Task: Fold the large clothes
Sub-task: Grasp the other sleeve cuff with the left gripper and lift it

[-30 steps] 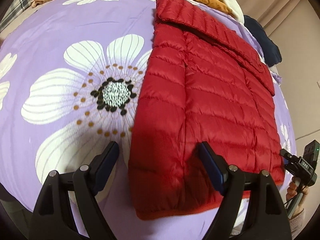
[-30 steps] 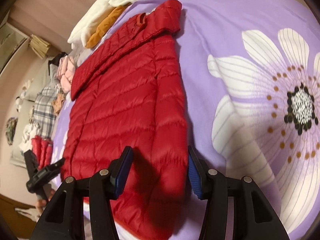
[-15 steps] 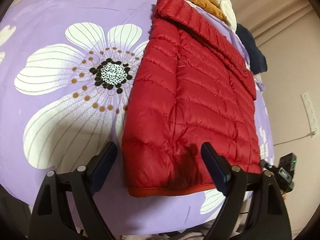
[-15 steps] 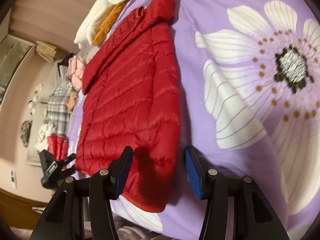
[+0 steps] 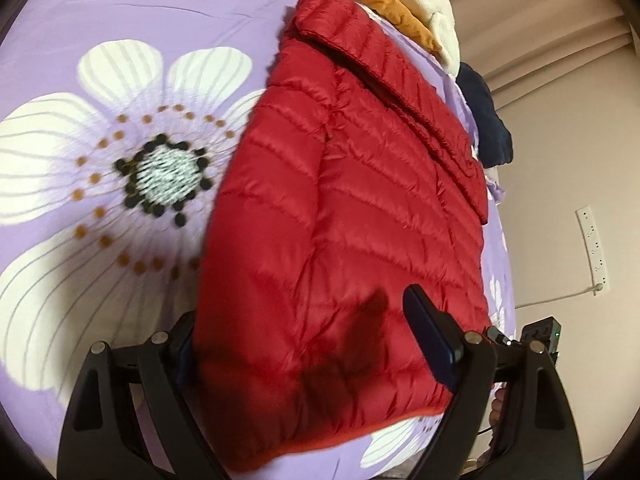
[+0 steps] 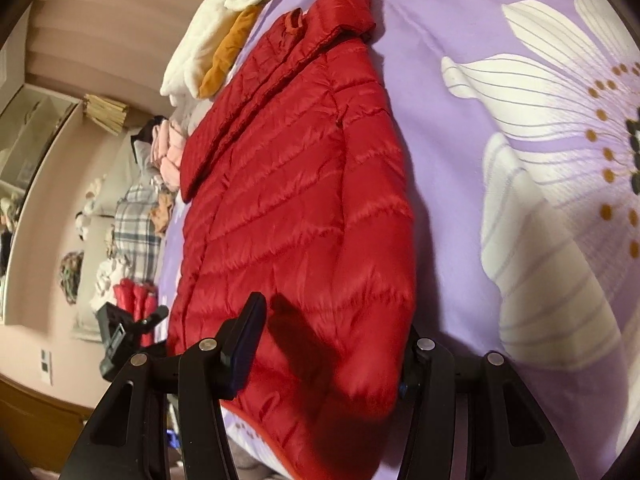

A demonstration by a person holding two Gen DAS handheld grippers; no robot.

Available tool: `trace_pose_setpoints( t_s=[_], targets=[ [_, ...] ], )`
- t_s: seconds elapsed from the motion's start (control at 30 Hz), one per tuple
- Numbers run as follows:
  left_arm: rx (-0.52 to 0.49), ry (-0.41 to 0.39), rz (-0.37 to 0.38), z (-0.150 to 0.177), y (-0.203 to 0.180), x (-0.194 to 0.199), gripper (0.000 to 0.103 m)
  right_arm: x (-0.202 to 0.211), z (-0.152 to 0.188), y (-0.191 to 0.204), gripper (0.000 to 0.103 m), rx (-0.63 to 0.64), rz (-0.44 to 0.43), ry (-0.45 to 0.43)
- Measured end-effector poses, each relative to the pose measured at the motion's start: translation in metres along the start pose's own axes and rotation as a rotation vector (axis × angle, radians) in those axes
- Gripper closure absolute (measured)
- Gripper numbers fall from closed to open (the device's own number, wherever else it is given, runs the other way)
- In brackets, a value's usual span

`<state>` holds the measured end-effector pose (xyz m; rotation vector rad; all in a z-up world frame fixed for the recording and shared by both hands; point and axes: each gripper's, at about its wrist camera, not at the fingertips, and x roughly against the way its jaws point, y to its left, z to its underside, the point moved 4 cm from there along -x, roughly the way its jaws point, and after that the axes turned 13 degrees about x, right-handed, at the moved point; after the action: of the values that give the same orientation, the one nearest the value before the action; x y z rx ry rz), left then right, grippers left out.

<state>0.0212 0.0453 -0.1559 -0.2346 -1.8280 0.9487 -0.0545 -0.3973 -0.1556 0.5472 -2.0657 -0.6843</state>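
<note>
A red quilted puffer jacket (image 5: 360, 216) lies flat on the purple flowered bedspread (image 5: 120, 60), sleeves folded in, collar at the far end. It also shows in the right wrist view (image 6: 296, 208). My left gripper (image 5: 308, 344) is open with its jaws astride the jacket's near left hem corner, the left jaw partly hidden behind the fabric. My right gripper (image 6: 332, 344) is open with its jaws astride the near right hem corner; its right jaw is mostly hidden by the jacket. Each gripper shows in the other's view, at the jacket's opposite corner.
A white and orange fleece (image 5: 404, 4) and a dark navy garment (image 5: 488, 120) lie at the bed's far end. Pink, plaid and red clothes (image 6: 136, 216) are piled along the bed's side. A wall with a power strip (image 5: 592, 252) is right of the bed.
Both grippers have moved forward and down onto the jacket's near hem. The hem corners now lie between the open jaws, where before the jaws were short of the hem.
</note>
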Motion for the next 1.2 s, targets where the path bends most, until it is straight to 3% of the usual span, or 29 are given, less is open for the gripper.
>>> trace_pose_setpoints(
  t_s=[0.3, 0.4, 0.53, 0.77, 0.83, 0.9, 1.1, 1.2],
  targets=[
    [-0.045, 0.034, 0.016, 0.001, -0.018, -0.013, 0.016, 0.000, -0.005, -0.001, 0.051, -0.031, 0.011, -0.042],
    [-0.082, 0.023, -0.020, 0.008, -0.021, -0.012, 0.029, 0.005, -0.003, 0.008, 0.051, 0.029, 0.064, -0.049],
    [-0.064, 0.022, -0.020, 0.009, -0.013, -0.007, 0.049, 0.007, -0.002, 0.010, 0.064, 0.060, 0.126, -0.056],
    [-0.020, 0.043, -0.012, 0.003, -0.010, -0.010, 0.066, 0.010, -0.006, 0.012, 0.080, 0.066, 0.152, -0.090],
    [-0.012, 0.040, 0.005, 0.001, -0.012, -0.007, 0.079, 0.017, -0.009, 0.020, 0.082, 0.099, 0.152, -0.112],
    [0.003, 0.035, 0.039, 0.000, -0.013, -0.001, 0.086, 0.021, -0.011, 0.027, 0.084, 0.120, 0.149, -0.128],
    [0.002, 0.013, 0.158, -0.001, -0.024, 0.024, 0.090, 0.032, -0.016, 0.044, 0.086, 0.191, 0.138, -0.168],
    [-0.036, 0.004, 0.171, 0.004, -0.033, 0.032, 0.091, 0.036, -0.018, 0.052, 0.086, 0.220, 0.125, -0.188]
  ],
)
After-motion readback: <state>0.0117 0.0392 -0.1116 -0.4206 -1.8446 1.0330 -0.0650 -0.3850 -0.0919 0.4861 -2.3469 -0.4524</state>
